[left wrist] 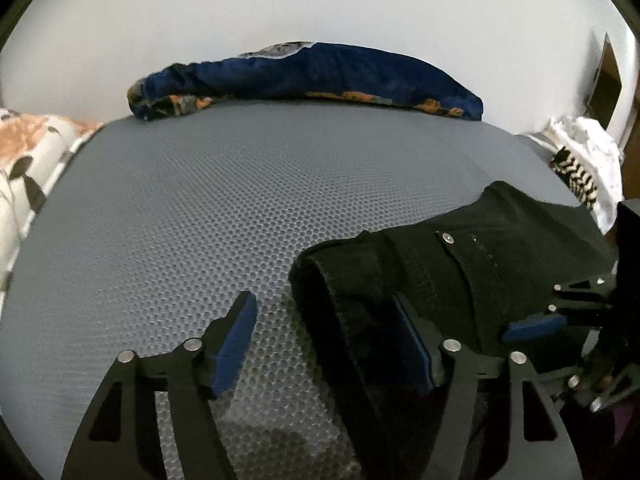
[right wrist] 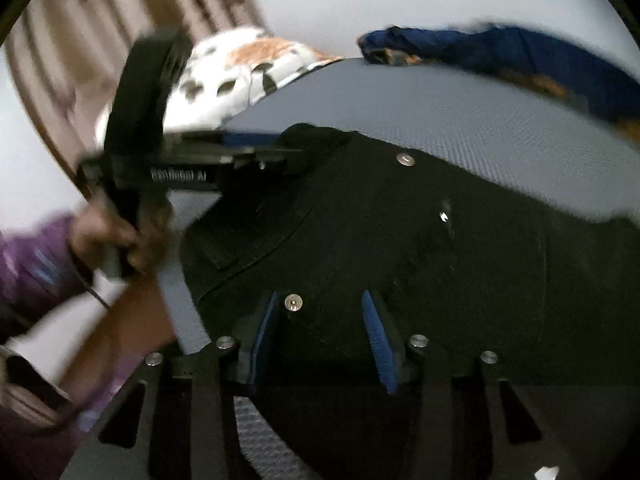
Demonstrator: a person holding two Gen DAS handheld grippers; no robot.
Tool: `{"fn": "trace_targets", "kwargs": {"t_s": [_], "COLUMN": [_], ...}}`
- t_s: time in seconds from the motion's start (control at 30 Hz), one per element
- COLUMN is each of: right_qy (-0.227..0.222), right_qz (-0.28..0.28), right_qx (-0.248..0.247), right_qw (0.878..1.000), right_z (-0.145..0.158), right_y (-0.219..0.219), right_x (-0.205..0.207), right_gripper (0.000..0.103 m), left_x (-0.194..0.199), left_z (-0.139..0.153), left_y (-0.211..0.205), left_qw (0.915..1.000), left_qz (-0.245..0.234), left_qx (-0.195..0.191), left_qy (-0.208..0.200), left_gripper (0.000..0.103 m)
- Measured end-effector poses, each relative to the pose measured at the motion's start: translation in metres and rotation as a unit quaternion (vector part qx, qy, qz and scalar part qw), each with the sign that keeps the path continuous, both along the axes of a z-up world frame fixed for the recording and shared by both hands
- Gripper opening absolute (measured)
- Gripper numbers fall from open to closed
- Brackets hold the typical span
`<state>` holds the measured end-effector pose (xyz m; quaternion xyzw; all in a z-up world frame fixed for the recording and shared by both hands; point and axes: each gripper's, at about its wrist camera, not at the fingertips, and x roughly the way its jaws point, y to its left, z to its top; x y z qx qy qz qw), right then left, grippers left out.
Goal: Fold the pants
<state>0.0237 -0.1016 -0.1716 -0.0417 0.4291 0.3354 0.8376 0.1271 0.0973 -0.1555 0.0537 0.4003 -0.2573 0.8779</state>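
Observation:
Black pants (left wrist: pixel 472 264) lie on a grey honeycomb mat (left wrist: pixel 200 208), waist end toward me, with metal rivets showing. My left gripper (left wrist: pixel 324 320) is open; its right finger rests on the waistband edge and its left finger is over bare mat. In the right wrist view the pants (right wrist: pixel 400 232) fill the middle. My right gripper (right wrist: pixel 324 312) is open just above the waist area near a rivet. The left gripper (right wrist: pixel 248 152) shows there at the pants' far left corner, held by a hand. The right gripper's blue pad (left wrist: pixel 536 326) shows at the right of the left wrist view.
A dark blue patterned cloth (left wrist: pixel 312 76) lies along the mat's far edge. A white and orange floral cloth (left wrist: pixel 32 148) sits at the left, and white and striped fabric (left wrist: pixel 584 160) at the right. A wall stands behind. The person's purple sleeve (right wrist: pixel 32 264) is at the left.

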Motion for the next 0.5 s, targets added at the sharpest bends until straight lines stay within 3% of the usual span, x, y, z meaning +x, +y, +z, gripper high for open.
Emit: {"fn": "trace_targets", "kwargs": {"t_s": [0.1, 0.2, 0.27, 0.3, 0.4, 0.5], "right_qy": [-0.020, -0.017, -0.005, -0.008, 0.014, 0.053], "right_qz": [0.002, -0.004, -0.036, -0.058, -0.117, -0.219], "right_qx": [-0.026, -0.016, 0.033, 0.082, 0.188, 0.266], "right_qw": [0.999, 1.000, 0.999, 0.995, 0.975, 0.937], "right_z": [-0.001, 0.000, 0.016, 0.030, 0.059, 0.062], "right_y": [0.010, 0.005, -0.016, -0.036, -0.111, -0.226], "right_x": [-0.003, -0.001, 0.004, 0.003, -0.014, -0.057], "right_gripper": [0.045, 0.045, 0.043, 0.043, 0.044, 0.052], "left_x": [0.002, 0.005, 0.006, 0.004, -0.013, -0.036], "left_z": [0.002, 0.012, 0.024, 0.031, 0.054, 0.067], "left_y": [0.004, 0.015, 0.022, 0.024, 0.011, -0.018], "left_qw": [0.9993, 0.9970, 0.9931, 0.9927, 0.9901, 0.9863], "left_qz": [0.012, 0.036, 0.074, 0.082, 0.081, 0.066], "left_qx": [0.034, 0.061, 0.079, 0.075, 0.084, 0.105], "left_qy": [-0.005, -0.032, -0.044, -0.048, -0.078, -0.109], "left_gripper": [0.085, 0.089, 0.089, 0.089, 0.089, 0.093]}}
